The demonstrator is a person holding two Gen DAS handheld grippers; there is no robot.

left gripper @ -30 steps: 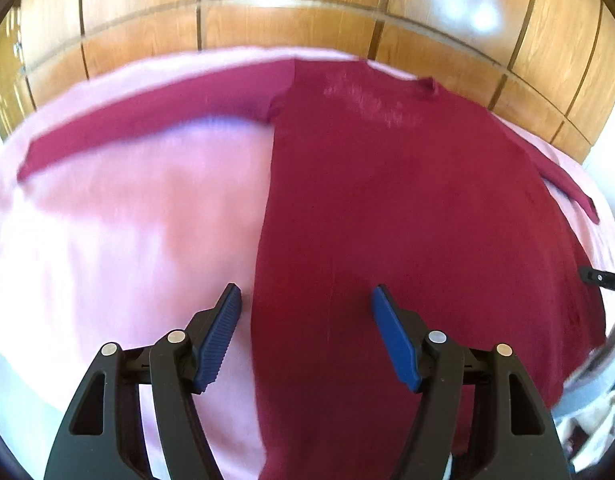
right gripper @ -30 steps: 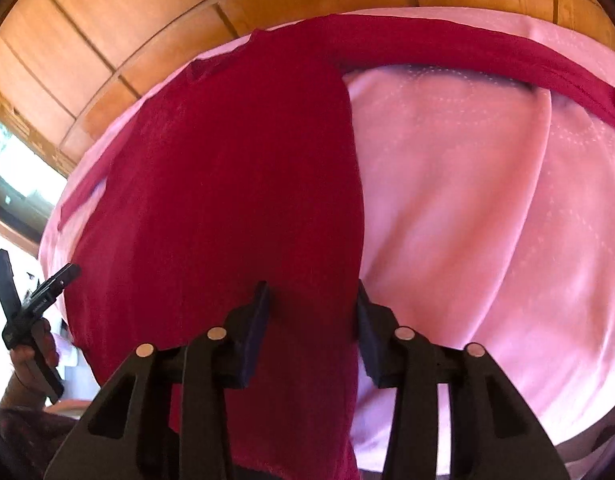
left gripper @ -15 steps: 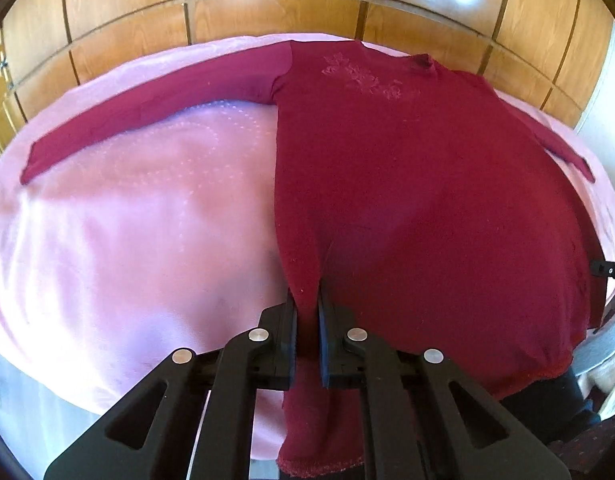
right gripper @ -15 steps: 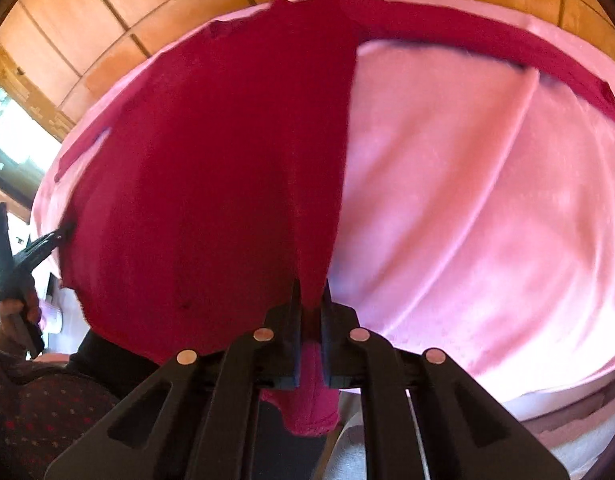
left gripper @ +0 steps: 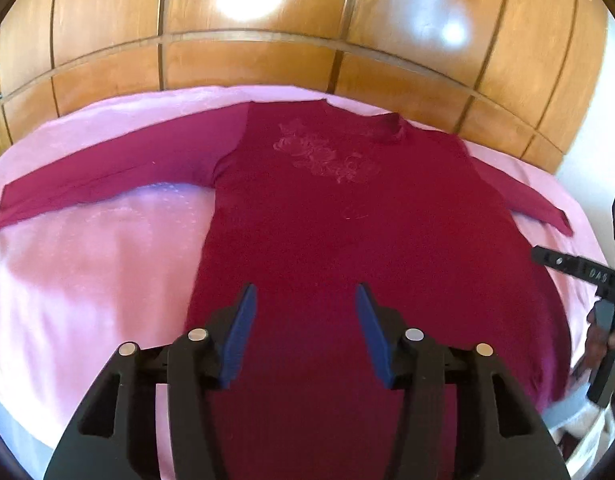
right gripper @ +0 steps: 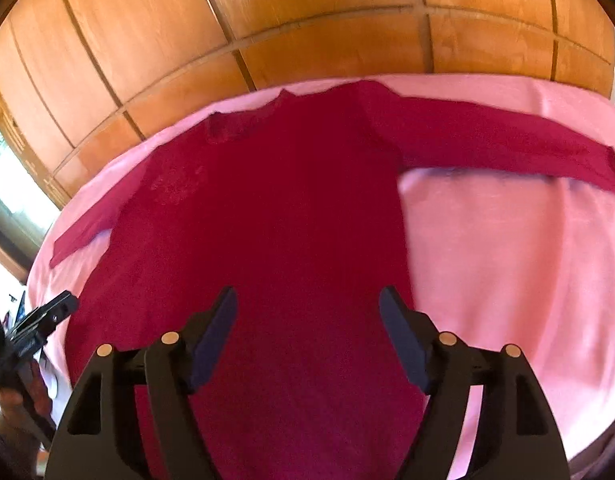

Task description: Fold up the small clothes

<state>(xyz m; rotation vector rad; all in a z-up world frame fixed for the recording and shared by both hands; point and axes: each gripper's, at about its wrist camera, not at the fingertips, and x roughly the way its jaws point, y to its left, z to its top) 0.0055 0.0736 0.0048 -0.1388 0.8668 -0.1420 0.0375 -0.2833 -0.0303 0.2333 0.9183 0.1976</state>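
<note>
The left gripper (left gripper: pixel 305 332) and right gripper (right gripper: pixel 307 336) are held above the maroon top (left gripper: pixel 347 240), jaws spread apart. Contact with the fabric, possibly none, cannot be judged.

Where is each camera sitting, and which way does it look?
Left wrist: sits on the left claw, looking forward over the maroon long-sleeved top toward the wooden wardrobe; its open fingers show, with the right claw at the edge.
Right wrist: sits on the right claw, facing the same way; its open fingers show.
Both share the top, pink bedspread and wardrobe.
</note>
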